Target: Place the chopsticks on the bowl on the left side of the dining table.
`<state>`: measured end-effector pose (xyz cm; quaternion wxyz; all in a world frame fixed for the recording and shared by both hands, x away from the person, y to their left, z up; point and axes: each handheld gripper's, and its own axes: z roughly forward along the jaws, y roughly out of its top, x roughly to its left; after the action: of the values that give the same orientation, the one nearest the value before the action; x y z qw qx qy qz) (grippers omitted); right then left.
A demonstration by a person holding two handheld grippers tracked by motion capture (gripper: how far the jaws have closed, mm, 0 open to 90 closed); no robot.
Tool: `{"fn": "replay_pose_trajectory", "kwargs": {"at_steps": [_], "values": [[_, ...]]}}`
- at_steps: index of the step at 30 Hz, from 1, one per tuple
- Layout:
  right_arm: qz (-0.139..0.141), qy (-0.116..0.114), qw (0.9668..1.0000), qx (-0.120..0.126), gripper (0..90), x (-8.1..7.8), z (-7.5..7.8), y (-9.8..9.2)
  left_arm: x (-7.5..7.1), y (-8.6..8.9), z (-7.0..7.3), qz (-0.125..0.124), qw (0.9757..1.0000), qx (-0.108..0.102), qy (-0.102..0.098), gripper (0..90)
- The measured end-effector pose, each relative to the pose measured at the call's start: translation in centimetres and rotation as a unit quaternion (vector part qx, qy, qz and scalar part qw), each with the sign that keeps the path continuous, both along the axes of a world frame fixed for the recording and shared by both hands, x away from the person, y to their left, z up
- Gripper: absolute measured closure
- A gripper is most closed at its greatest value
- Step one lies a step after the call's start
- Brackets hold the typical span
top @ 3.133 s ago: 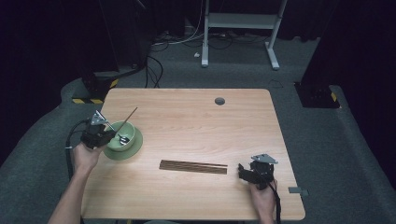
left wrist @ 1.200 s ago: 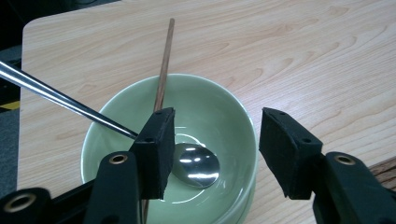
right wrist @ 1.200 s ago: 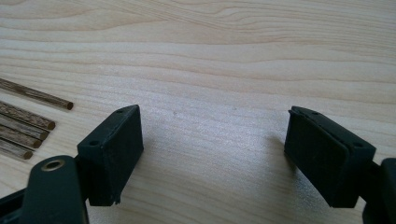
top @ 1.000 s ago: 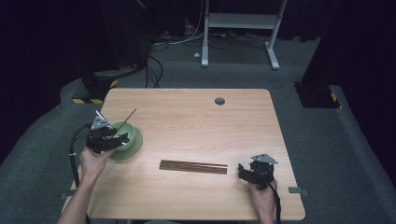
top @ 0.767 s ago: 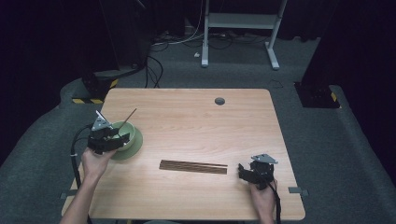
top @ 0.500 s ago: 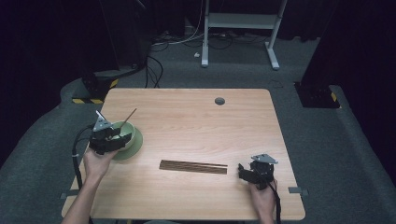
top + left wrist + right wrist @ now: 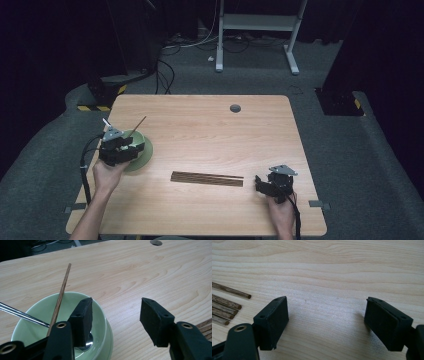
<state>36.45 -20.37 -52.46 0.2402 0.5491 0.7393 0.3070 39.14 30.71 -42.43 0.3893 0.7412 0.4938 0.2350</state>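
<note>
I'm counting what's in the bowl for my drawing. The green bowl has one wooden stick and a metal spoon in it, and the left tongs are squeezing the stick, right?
Not quite. The left tongs are open and squeeze nothing. The left gripper view shows this: the wooden stick leans free in the green bowl, beside the metal spoon. The rest is right.

A light wooden desk (image 7: 200, 125) with a round cable hole (image 7: 235, 108) near its far edge carries a pale green bowl (image 7: 141, 148) at its left and a row of dark wooden sticks (image 7: 207, 178) near the front middle.
</note>
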Motion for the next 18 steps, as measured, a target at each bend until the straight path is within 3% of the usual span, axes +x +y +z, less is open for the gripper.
{"fn": "replay_pose_trajectory", "kwargs": {"at_steps": [18], "values": [[0.001,0.000,1.0000,-0.001,18.9,0.0,0.0,0.0,-0.1,-1.3,0.1,-0.013,0.9999,-0.003,-0.003,42.4]]}}
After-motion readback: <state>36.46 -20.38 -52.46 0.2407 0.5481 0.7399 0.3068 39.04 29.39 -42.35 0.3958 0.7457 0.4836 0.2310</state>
